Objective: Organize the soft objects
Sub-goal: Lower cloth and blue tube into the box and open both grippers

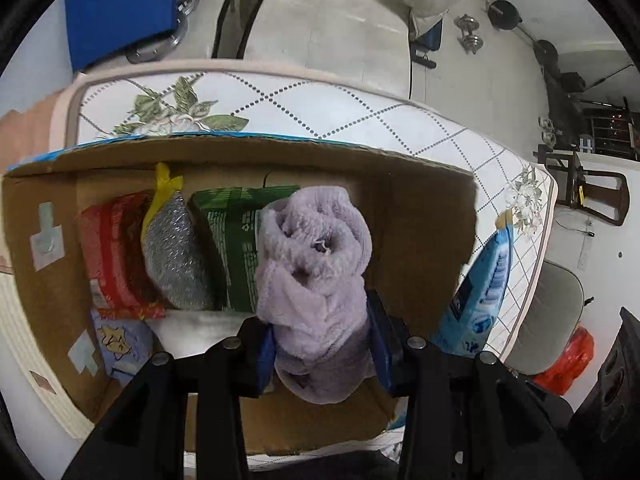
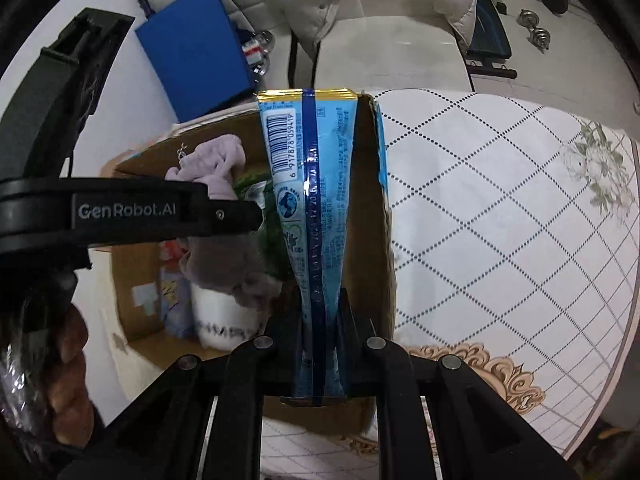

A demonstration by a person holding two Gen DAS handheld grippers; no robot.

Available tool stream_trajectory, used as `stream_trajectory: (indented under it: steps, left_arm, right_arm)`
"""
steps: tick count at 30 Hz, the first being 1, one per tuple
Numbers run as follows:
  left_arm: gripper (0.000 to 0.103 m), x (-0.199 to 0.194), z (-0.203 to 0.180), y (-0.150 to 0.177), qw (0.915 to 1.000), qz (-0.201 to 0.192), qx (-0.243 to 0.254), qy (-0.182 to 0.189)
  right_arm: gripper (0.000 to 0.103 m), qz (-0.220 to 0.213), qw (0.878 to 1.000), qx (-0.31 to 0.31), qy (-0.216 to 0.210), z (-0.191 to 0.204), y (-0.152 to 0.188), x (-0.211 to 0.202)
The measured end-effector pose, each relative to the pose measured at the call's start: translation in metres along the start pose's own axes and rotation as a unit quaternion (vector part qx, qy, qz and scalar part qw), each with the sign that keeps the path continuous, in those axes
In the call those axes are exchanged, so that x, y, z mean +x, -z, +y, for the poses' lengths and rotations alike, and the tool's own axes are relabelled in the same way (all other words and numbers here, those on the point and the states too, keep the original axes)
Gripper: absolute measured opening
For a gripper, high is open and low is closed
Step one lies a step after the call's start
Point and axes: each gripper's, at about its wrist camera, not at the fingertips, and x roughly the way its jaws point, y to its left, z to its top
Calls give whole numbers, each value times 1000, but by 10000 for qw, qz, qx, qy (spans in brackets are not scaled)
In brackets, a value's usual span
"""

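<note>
Even indoor light, heavy fisheye edge distortion.

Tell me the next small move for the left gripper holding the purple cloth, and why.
Probably lower it a little and release. The left gripper grips the fuzzy lilac cloth bundle above the open cardboard box, beside the green packet, with bare box floor to its right.
</note>
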Motion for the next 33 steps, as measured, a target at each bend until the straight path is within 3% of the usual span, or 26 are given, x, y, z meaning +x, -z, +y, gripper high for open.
stream_trajectory:
  steps: [8, 9, 10, 12, 15, 16, 18, 24, 33]
  left_arm:
    - [41, 24, 3, -11, 9990, 341, -117, 247]
    - [42, 27, 3, -11, 9987, 389, -143, 285]
    - [42, 29, 3, -11, 9985, 445, -132, 291]
    - [42, 28, 1, -9, 9989, 404, -97, 225]
    - [56, 22, -3, -5, 9996, 267, 32, 80]
    - [64, 17, -4, -3, 9998, 180, 52, 43]
    - [66, 8, -2, 1, 9999, 61, 89, -6]
    - [71, -22, 4, 25, 9990, -399, 188, -95]
    - [72, -46, 36, 89, 9934, -1065, 112, -421]
  right_arm:
    - [17, 233, 9994, 95, 257, -2, -19, 25]
    - [24, 272, 9991, 100, 312, -2, -23, 27]
    - [46, 299, 9989, 119, 342, -2, -25, 27]
    - [63, 297, 9993, 150, 167, -2, -27, 25]
    - [65, 278, 9991, 110, 302, 1, -26, 20]
    - [70, 274, 9989, 85, 363, 2, -26, 19]
    - [77, 191, 9984, 42, 531, 3, -24, 15]
    - [86, 63, 9974, -74, 707, 9, -10, -1]
    - [87, -129, 9972, -168, 719, 23, 32, -15]
